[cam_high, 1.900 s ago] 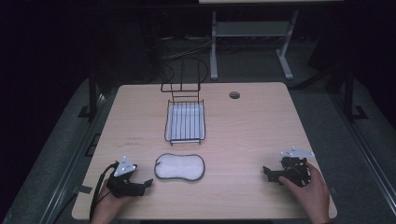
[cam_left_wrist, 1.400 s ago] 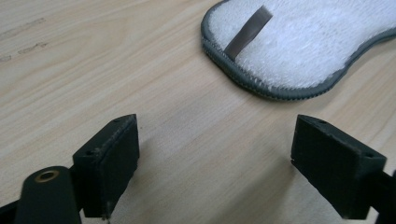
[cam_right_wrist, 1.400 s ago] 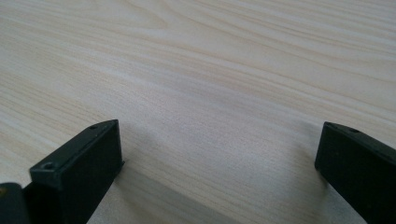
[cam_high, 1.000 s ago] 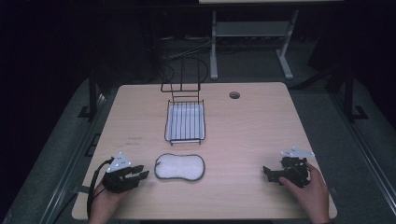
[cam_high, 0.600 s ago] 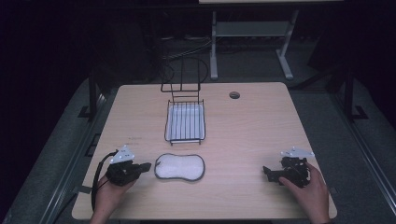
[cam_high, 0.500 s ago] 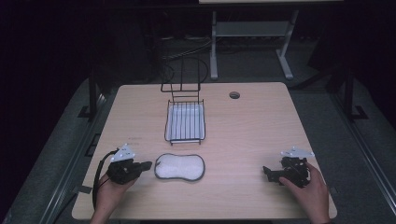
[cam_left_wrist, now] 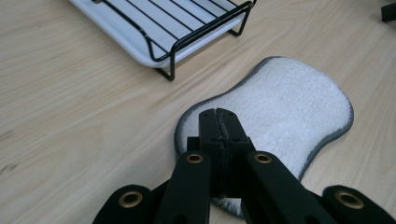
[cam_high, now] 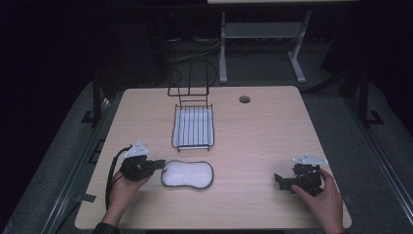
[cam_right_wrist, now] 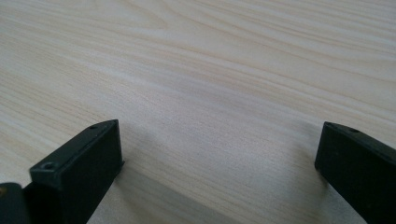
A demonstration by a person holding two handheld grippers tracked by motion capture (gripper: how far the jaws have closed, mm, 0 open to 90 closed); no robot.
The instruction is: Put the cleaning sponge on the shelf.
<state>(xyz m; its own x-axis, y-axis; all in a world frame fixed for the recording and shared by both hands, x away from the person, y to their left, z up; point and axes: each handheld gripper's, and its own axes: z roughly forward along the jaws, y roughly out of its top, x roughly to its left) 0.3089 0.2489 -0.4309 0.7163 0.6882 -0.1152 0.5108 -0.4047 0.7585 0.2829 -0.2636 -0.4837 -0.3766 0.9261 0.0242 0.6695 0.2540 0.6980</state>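
A white fluffy mat with a grey rim (cam_high: 188,174) lies flat on the wooden table near the front, just below a black wire rack (cam_high: 193,127) on a white tray. My left gripper (cam_high: 158,164) is at the mat's left end. In the left gripper view its jaws are pressed together, and the left gripper (cam_left_wrist: 218,114) has its tips over the near edge of the mat (cam_left_wrist: 289,107); I see no cloth between them. My right gripper (cam_high: 277,179) rests far to the right. In the right gripper view the right gripper (cam_right_wrist: 219,154) has its jaws wide apart over bare wood.
The rack (cam_left_wrist: 187,28) has a tall wire back at its far end. A small round hole (cam_high: 244,99) sits in the table (cam_high: 272,141) at the back right. A cable loops from the left gripper toward the table's left edge.
My left hand has moved right, up to the mat's left end, and its jaws have closed together. The right hand and the mat have stayed put.
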